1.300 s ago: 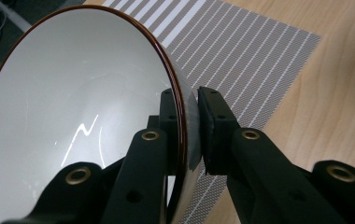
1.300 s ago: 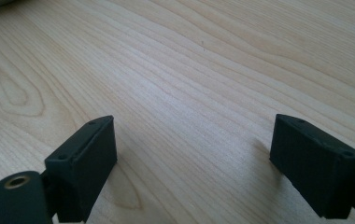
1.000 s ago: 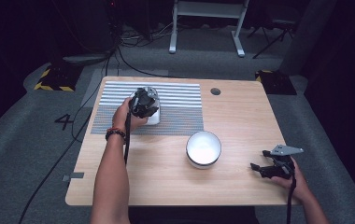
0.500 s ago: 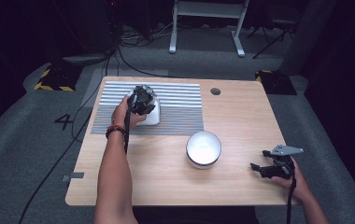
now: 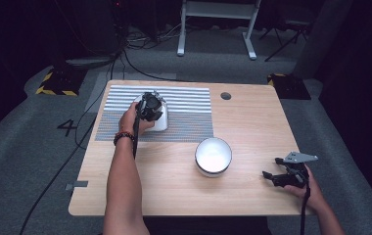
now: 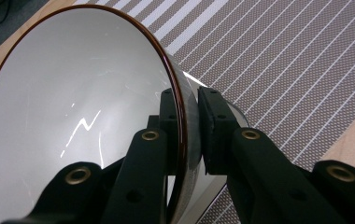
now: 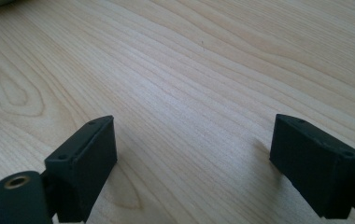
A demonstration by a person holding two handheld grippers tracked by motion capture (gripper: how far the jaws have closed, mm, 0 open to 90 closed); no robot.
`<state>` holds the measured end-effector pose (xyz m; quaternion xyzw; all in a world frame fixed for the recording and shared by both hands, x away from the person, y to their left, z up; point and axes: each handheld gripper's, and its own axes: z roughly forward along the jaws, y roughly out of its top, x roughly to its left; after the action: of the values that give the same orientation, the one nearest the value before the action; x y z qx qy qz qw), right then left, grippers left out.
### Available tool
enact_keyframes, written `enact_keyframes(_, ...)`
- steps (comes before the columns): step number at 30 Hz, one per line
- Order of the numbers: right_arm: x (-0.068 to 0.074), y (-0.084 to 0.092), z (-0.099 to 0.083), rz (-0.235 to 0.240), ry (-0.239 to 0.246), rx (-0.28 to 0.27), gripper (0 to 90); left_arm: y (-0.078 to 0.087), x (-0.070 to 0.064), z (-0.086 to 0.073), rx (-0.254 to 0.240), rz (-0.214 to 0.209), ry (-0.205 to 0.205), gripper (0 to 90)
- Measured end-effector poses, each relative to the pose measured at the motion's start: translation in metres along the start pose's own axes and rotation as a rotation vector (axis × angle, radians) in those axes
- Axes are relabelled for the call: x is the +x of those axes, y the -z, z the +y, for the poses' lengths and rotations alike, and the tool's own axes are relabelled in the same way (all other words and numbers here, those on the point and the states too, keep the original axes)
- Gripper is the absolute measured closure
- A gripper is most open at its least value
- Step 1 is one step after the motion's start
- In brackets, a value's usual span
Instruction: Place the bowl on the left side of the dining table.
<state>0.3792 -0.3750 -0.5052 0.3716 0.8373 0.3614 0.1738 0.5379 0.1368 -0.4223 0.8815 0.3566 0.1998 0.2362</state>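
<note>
White bowl [image 6: 73, 107] wall pinched by left gripper [image 6: 192, 126] over striped mat [image 5: 184, 117]; thin-rim grip may slip. Right gripper [image 7: 194, 158] jaws apart.

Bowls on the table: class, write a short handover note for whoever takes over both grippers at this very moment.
Left gripper: shut on the rim of the white bowl, one jaw inside, one outside; the bowl is tilted over the striped mat.
Right gripper: open, holding nothing, low over bare table near the right front edge.
Second bowl: upright on the table's wood in front of the mat.
Done: first bowl gripped.
Left, probably: bring the gripped bowl to the second one; whether to stack them is a guess.
</note>
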Motion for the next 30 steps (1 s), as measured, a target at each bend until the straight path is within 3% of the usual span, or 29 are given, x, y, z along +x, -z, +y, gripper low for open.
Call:
enact_keyframes(22,0.000,0.000,0.000,0.000,0.001,-0.001,14.8,-0.026,0.002,-0.011,0.049,0.021,0.030,80.4)
enact_keyframes(30,0.000,0.000,0.000,0.000,0.001,-0.001,14.8,-0.029,-0.001,-0.011,0.031,0.053,-0.003,80.3)
